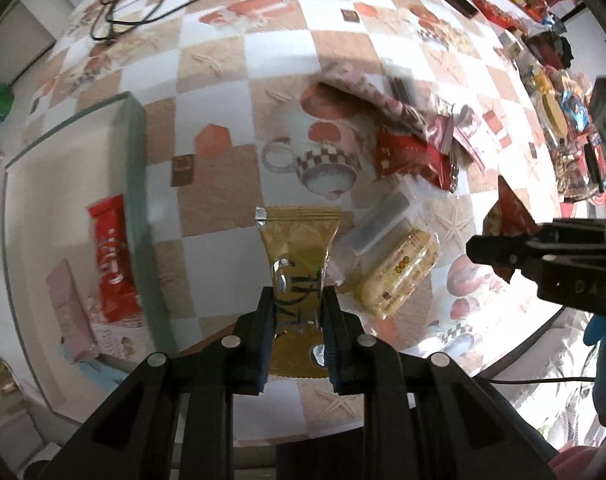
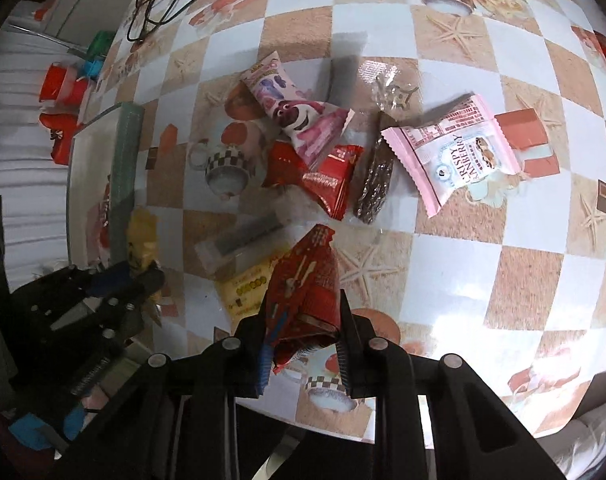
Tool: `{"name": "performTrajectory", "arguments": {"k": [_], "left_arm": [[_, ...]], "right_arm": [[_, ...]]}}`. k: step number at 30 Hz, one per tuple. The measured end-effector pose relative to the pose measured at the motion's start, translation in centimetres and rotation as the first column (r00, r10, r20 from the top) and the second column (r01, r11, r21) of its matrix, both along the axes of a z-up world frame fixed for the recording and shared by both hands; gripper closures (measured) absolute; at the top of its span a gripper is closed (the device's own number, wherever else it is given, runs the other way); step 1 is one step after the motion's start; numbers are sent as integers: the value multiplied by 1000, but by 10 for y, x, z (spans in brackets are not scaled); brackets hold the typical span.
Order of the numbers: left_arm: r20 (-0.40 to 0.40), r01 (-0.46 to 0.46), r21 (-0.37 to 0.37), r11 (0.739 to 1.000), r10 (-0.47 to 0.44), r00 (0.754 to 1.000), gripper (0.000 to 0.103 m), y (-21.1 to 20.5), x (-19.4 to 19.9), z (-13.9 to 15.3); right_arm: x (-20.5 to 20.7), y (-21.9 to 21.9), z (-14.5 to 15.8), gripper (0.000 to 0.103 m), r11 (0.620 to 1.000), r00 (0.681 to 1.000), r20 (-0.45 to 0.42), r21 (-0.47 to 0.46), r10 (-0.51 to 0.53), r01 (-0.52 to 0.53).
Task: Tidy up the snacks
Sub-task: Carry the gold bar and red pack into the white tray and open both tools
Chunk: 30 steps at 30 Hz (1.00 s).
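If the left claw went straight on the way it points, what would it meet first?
The left claw points straight down, shut on a gold snack packet. Below it lies the checkered tablecloth; it would probably touch that first, near the tray's edge. Depth is unclear.

Gold packet (image 1: 299, 248), red packet (image 2: 307, 280), beige-and-white checked tablecloth (image 2: 463, 264), pink pouch (image 2: 459, 152)

A gold snack packet (image 1: 299, 256) hangs lengthwise, pinched near its lower end. A red packet (image 2: 307, 284) with crimped ends stands tilted at lower centre of the right wrist view, also pinched. Loose at centre frame lie a pink cartoon-bear pouch (image 2: 295, 114) overlapping a red wrapper (image 2: 323, 178), a dark bar in clear film (image 2: 375, 178), a pink-and-white "Crispy Cranberry" packet (image 2: 459, 154), a clear sleeve with a grey bar (image 2: 243, 236) and a yellow packet (image 2: 247, 288). At left, a glass-walled tray (image 1: 137, 184) holds a red packet (image 1: 113, 256) and a pink one (image 1: 69, 314).
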<state>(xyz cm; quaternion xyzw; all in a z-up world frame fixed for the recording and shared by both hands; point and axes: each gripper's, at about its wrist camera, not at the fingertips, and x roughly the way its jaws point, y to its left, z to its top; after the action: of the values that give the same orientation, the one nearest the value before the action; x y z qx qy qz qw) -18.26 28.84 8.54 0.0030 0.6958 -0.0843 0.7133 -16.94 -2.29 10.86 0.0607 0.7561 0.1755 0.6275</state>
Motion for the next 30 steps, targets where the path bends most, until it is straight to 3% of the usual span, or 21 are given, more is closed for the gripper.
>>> {"name": "performTrajectory", "arguments": {"k": [6,14,23,30], "left_arm": [[25,-57,-8,998,58,998,79,25,-2,12],[81,-165,-3,986,165,983,79,70,-4,27],[89,-345,25,938,342,936,79,146,-14,30],[60,-427,17,904,426,903,79,190,-15,19]], "right_arm": [[-1,26,6,76,1000,1000,12,9,26,-27],[10,89,25,76,987,987,66,45,148,-151],[14,188,42,76,945,944,128,85,305,-317],[13,254,39,76,912,912,139,90,386,-400]]}}
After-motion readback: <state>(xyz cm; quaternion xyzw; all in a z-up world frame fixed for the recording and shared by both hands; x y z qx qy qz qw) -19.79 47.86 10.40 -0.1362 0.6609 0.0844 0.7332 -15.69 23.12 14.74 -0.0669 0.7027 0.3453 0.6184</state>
